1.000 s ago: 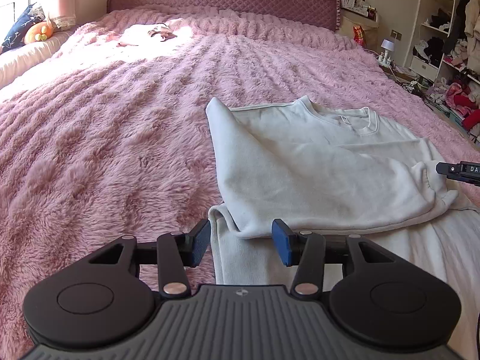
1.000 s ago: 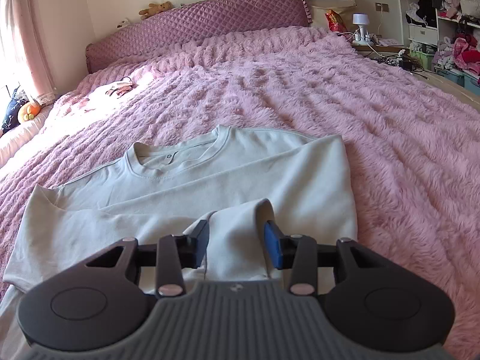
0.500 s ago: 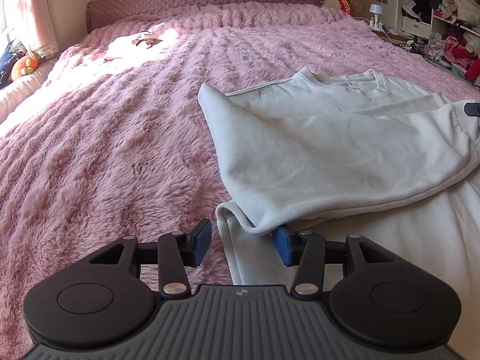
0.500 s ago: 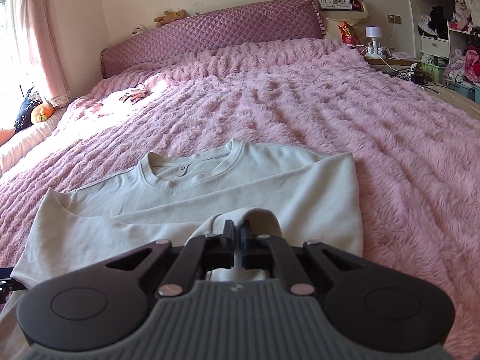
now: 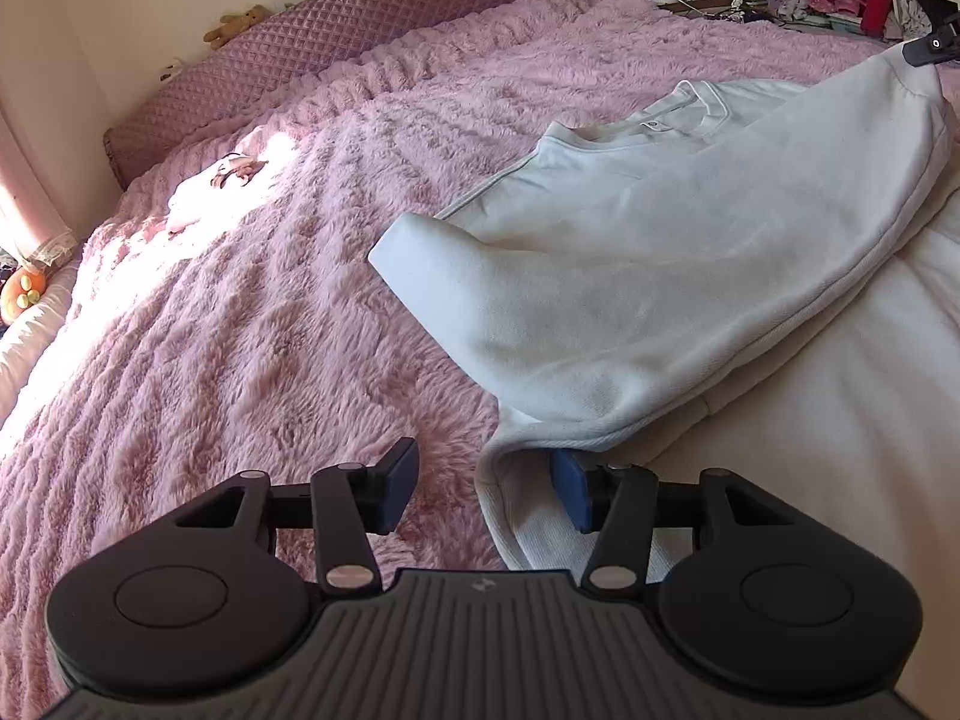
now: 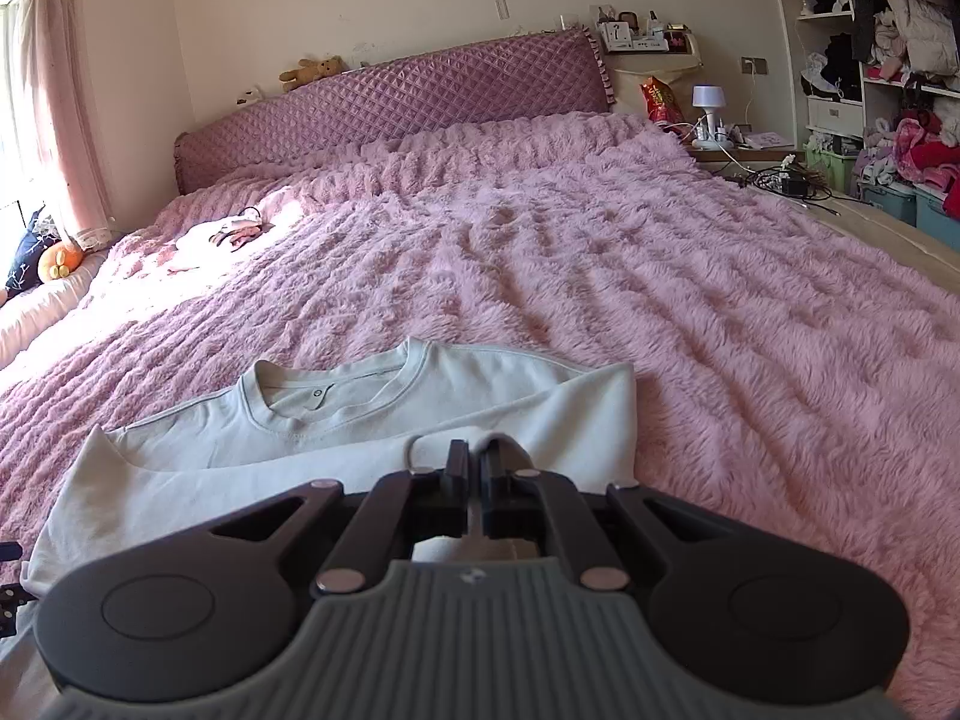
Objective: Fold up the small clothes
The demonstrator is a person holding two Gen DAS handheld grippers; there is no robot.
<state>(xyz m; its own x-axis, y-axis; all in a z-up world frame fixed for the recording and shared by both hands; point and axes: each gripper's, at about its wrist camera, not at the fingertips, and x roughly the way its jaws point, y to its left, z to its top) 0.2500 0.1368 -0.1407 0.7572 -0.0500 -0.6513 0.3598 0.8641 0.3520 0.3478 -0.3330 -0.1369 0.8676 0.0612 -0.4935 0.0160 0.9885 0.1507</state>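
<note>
A white sweatshirt lies flat on the pink bed, neck toward the headboard. Its left sleeve is stretched across the chest. My right gripper is shut on that sleeve's cuff and holds it raised; in the left wrist view its tip shows at the top right with the cuff hanging from it. My left gripper sits low at the sweatshirt's near left hem corner. Its jaws are closing, the hem edge lies between them, and the left pad stands apart from the cloth.
A fluffy pink blanket covers the whole bed up to a quilted headboard. A small garment lies in the sunlit patch far left. A nightstand with a lamp and cluttered shelves stand at the right.
The right gripper shut on the sleeve cuff and lifted it. The left gripper rolled, sank toward the hem corner, and its jaws narrowed a little.
</note>
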